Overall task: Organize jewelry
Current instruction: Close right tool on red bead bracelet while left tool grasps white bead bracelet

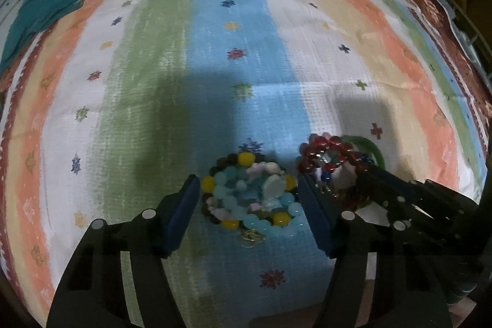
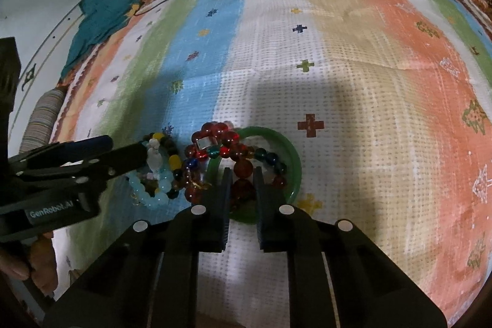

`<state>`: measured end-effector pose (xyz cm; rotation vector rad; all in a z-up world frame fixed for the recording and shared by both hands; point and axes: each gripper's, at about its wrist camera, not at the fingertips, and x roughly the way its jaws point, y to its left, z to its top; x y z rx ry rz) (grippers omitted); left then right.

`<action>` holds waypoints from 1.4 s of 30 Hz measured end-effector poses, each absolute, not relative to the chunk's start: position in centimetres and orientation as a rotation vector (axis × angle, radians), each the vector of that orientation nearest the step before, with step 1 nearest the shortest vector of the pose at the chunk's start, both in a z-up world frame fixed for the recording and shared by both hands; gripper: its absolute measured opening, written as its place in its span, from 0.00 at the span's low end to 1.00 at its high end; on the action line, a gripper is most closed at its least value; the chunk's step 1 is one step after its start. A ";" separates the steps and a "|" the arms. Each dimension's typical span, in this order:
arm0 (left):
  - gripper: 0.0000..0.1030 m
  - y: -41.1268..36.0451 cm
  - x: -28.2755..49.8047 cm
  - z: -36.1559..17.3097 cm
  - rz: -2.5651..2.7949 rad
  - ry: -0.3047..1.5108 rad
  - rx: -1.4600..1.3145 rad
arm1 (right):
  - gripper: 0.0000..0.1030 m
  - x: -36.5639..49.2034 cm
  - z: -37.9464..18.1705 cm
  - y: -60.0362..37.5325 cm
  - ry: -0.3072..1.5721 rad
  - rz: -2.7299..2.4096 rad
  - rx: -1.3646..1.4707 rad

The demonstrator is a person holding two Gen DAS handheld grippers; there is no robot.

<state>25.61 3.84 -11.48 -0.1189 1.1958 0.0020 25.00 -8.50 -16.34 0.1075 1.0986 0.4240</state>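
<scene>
Right tool (image 2: 241, 183) has its jaws nearly closed, pinching one amber-red bead bracelet (image 2: 243, 168) inside one green bangle (image 2: 292, 152). Left tool (image 1: 246, 189), marked "GenRobot.AI", straddles one pile of blue-and-yellow beads (image 1: 246, 192), pads apart, on the striped cloth (image 1: 215, 51).

Dim, grainy fisheye views, edges bent dark, hard block shadows mid-frame.

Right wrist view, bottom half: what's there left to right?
Left gripper → pile of pale blue and yellow bead bracelets → red glass bead bracelet pinched in the right gripper → green bangle's right rim → red cross on the cloth.
</scene>
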 end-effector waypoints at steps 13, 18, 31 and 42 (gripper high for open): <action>0.41 2.0 26.5 -13.0 0.020 1.244 -0.049 | 0.14 24.0 -15.5 -8.7 1.058 0.411 0.080; 0.27 2.3 26.9 -13.4 0.021 1.251 -0.049 | 0.13 23.9 -15.0 -8.6 1.045 0.405 0.067; 0.15 3.3 26.1 -11.5 0.003 1.203 -0.105 | 0.13 22.9 -13.5 -8.3 0.990 0.379 -0.020; 0.15 2.8 24.0 -7.6 0.000 1.112 -0.079 | 0.13 21.3 -11.7 -8.2 0.933 0.361 -0.070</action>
